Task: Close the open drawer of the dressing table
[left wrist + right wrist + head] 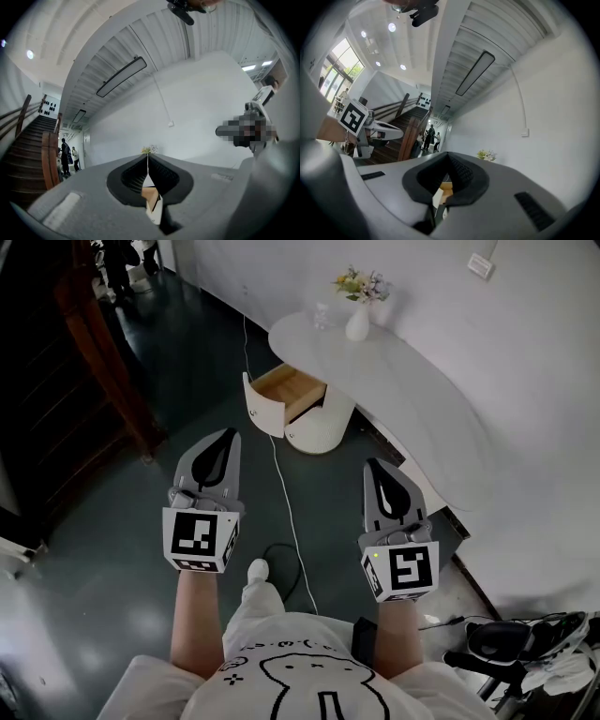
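– Dark floor (pixel 94 549) fills most of the frame below me, with a white wall (pixel 544 352) down the right side. Where's the drawer?

– Upper middle of the head view. The drawer (pixel 292 388) stands pulled out of the white dressing table (pixel 422 399). Its wood inside shows and its curved front panel (pixel 264 409) faces me. I'm well apart from it.

– And my tools?

– The left gripper (pixel 223 439) and right gripper (pixel 377 468) sit at mid-frame. Both have their jaws pressed together with nothing between them.

– How do I do this well?

– I'd walk in, stepping clear of the white cable (pixel 286 493) on the floor. Then I'd set the closed tips on the middle of the front panel and push straight along the drawer's run so it doesn't skew. I'd go gently, since the flower vase (pixel 357 324) on top could wobble.
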Motion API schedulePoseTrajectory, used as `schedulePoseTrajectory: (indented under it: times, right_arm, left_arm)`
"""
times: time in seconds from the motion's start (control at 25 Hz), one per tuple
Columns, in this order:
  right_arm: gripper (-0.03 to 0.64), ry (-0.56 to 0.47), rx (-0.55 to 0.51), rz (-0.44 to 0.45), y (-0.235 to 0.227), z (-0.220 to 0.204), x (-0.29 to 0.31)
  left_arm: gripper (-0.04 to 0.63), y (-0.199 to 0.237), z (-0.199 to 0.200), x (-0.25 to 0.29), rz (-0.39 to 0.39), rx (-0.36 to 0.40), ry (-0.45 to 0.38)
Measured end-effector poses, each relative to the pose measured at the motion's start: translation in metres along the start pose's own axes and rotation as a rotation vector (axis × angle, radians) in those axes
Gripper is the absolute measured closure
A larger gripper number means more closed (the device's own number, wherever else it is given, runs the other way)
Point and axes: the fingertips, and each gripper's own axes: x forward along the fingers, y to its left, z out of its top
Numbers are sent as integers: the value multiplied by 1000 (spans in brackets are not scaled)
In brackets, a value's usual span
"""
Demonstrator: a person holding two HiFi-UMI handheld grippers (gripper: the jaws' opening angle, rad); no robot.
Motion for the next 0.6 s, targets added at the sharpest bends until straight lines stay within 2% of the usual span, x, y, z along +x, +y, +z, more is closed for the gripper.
schedulePoseTrajectory:
  times: [0.48,0.6]
  right_arm:
    - [618,59,54,-29,5,-15,167]
    - [618,87,54,-40,8,-23,197]
  left_arm:
    - [580,123,-45,117,-35,-22,25]
    - [580,141,-58,141,-62,5,38]
